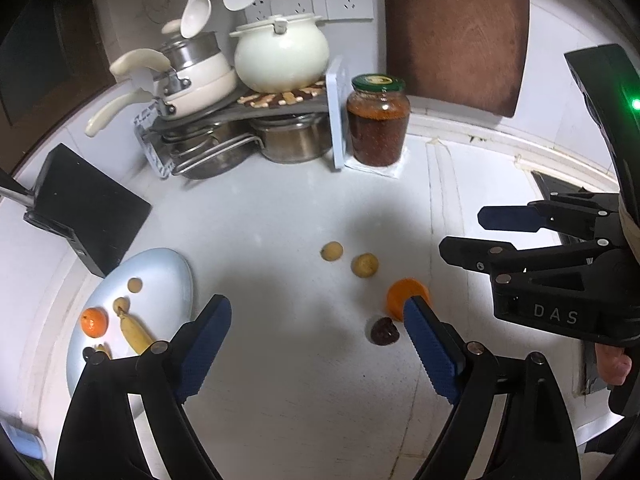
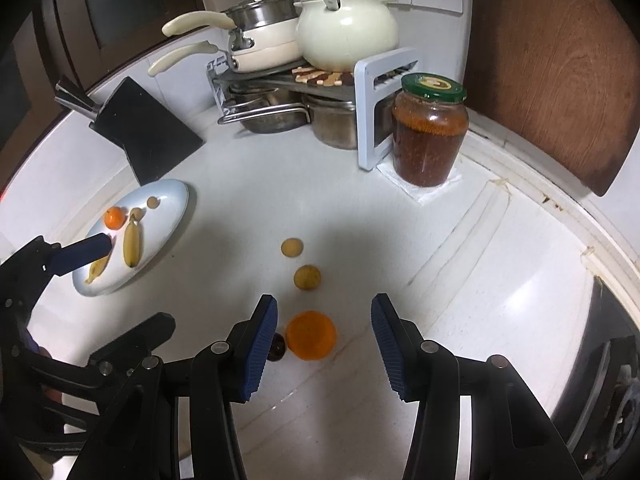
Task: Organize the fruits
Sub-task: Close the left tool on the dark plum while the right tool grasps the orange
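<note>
On the white counter lie an orange (image 2: 311, 335), a dark red fruit (image 1: 384, 331) and two small tan round fruits (image 1: 332, 251) (image 1: 364, 265). My right gripper (image 2: 324, 308) is open, its blue pads standing either side of the orange without touching it. My left gripper (image 1: 316, 312) is open wide with nothing between its fingers; its right pad hides part of the orange (image 1: 406, 302). To the left, a pale blue oval plate (image 1: 168, 280) holds a small orange (image 1: 94, 322), bananas (image 2: 132, 242) and two small brown fruits.
A glass jar (image 1: 378, 124) of red-brown preserve stands at the back. Beside it a rack (image 1: 280, 108) carries white pots, with steel pans beneath. A black knife block (image 1: 84, 208) sits behind the plate. A brown board (image 1: 456, 32) leans on the wall.
</note>
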### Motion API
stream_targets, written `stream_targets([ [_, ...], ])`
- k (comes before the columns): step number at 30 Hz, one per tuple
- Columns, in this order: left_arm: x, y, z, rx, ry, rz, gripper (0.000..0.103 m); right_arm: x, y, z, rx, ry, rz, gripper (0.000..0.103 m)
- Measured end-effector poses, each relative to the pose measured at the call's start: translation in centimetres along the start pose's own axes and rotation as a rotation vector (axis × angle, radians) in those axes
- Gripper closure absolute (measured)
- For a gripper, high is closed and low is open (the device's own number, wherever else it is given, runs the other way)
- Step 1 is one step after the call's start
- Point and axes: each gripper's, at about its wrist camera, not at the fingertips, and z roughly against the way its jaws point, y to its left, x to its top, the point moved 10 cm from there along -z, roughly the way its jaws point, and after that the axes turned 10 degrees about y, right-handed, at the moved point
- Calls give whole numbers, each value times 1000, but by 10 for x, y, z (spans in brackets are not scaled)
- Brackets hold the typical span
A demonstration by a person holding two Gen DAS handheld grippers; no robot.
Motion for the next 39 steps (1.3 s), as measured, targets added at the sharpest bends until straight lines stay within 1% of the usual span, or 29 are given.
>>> stream_targets([
  [6,-9,-10,-18,-10,30,-25,15,-8,0,-15,17,26,11,53],
  [14,-24,-26,-46,-67,91,-66,16,-24,6,-43,62,100,44,53],
  [17,-29,-30,-55,-81,106,-77,16,-29,6,-54,66,126,48,53],
  [19,-31,-33,-60,-87,115,-95,18,-32,6,-59,62,135,60,53],
  [24,-35,-42,-70,-98,130,-140,20,-33,6,-67,56,150,79,53],
  [28,-37,-46,-80,-108,149,-166,22,-31,8,-71,68,154,92,53],
  [30,-37,-45,-84,-103,157,-168,23,-30,10,-75,73,157,98,53],
  [32,-37,-45,-88,-104,164,-170,26,-30,10,-78,78,162,100,53],
  [39,-37,-49,-100,-121,179,-189,27,-28,13,-88,104,174,102,53],
])
